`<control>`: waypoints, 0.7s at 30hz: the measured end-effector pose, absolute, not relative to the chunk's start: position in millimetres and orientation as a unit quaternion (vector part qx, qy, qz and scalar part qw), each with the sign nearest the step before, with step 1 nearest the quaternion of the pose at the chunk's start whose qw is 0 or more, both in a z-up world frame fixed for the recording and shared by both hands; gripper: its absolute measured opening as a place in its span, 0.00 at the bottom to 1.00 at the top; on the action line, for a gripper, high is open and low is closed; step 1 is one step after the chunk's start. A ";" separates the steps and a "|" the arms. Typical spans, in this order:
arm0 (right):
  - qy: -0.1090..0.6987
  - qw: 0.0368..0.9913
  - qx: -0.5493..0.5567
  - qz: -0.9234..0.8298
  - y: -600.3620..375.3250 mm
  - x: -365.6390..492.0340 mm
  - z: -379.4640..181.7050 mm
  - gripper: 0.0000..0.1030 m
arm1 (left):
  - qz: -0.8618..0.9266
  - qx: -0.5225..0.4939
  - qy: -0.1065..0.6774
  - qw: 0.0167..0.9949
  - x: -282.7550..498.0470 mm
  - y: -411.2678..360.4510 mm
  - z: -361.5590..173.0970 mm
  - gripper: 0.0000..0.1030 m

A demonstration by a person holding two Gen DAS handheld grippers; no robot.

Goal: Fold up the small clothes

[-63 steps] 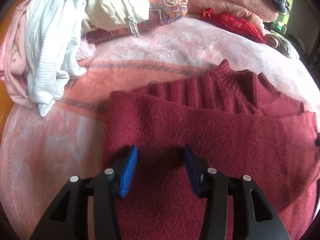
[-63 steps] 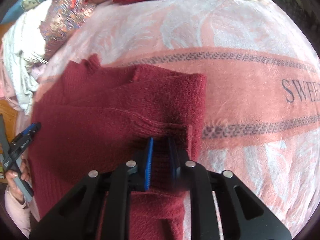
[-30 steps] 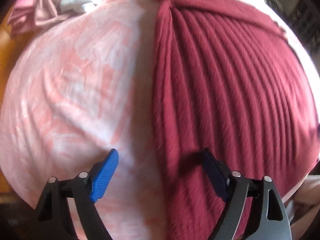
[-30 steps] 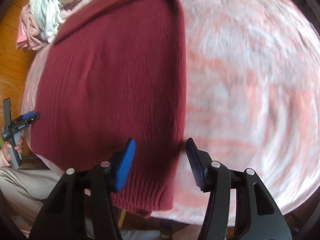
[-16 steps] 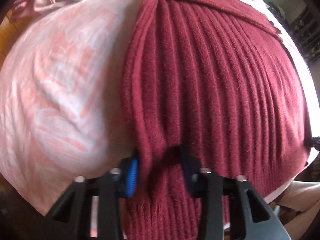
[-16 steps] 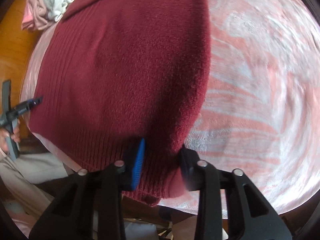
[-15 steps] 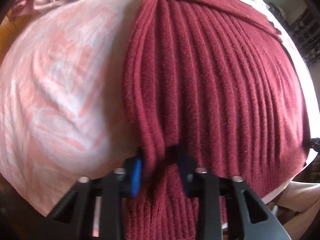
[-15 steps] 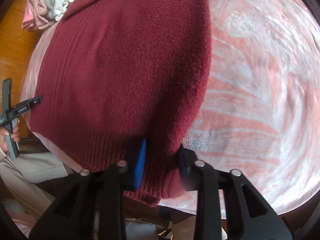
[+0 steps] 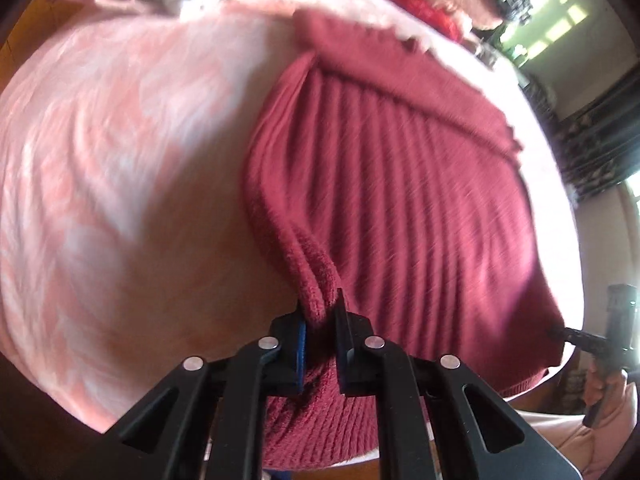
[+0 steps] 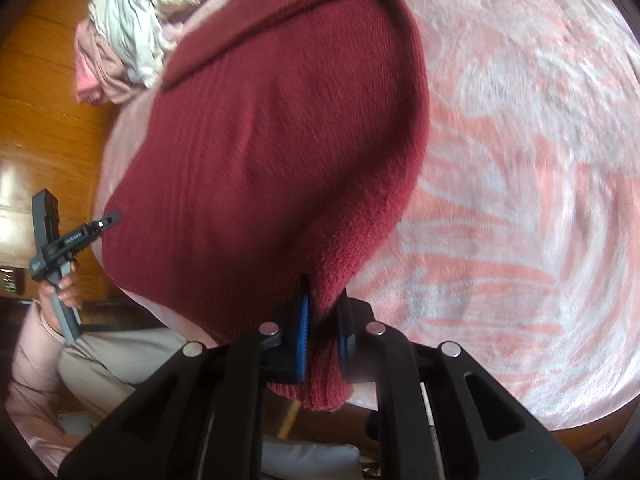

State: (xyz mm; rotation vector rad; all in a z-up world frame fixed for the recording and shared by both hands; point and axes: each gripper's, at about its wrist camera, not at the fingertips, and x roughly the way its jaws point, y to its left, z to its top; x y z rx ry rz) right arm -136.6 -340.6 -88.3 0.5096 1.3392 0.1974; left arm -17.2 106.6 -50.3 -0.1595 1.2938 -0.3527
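Note:
A dark red ribbed sweater lies on a pink blanket, its sleeves folded across the far end. My left gripper is shut on the sweater's left edge near the hem, which rises off the blanket in a pinched ridge. In the right wrist view the same sweater fills the left half, and my right gripper is shut on its right edge by the hem, lifted as well. Each gripper also shows at the side of the other's view, held in a hand: the right gripper and the left gripper.
A heap of pale and pink clothes lies at the far left of the bed. A red bundle and pink bedding sit beyond the sweater. The wooden floor shows left of the bed, and the person's lap is by the near edge.
Both grippers stood open over the sweater's side edges a second ago; they have since shut on those edges and risen, pulling the hem corners up off the blanket.

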 end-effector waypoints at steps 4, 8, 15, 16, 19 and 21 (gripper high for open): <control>0.592 0.764 0.243 0.080 -351.1 -117.5 -73.1 0.09 | -0.164 -0.091 0.579 0.794 2.5 99.3 -39.2 0.10; 0.569 0.779 0.255 0.058 -367.0 -88.5 -59.0 0.09 | -0.150 -0.102 0.564 0.806 23.4 90.9 -31.8 0.11; 0.551 0.787 0.279 0.016 -391.2 -39.7 -56.4 0.09 | -0.113 -0.119 0.543 0.823 74.0 77.7 -32.4 0.11; 0.551 0.785 0.283 0.011 -393.6 -33.2 -58.4 0.09 | -0.107 -0.120 0.543 0.824 80.1 77.6 -33.6 0.11; 0.553 0.776 0.304 -0.005 -407.5 -17.4 -64.8 0.08 | -0.081 -0.128 0.550 0.821 99.2 81.4 -43.3 0.11; 0.555 0.775 0.303 -0.021 -405.7 -2.7 -71.0 0.08 | -0.068 -0.135 0.559 0.815 112.7 83.4 -53.1 0.11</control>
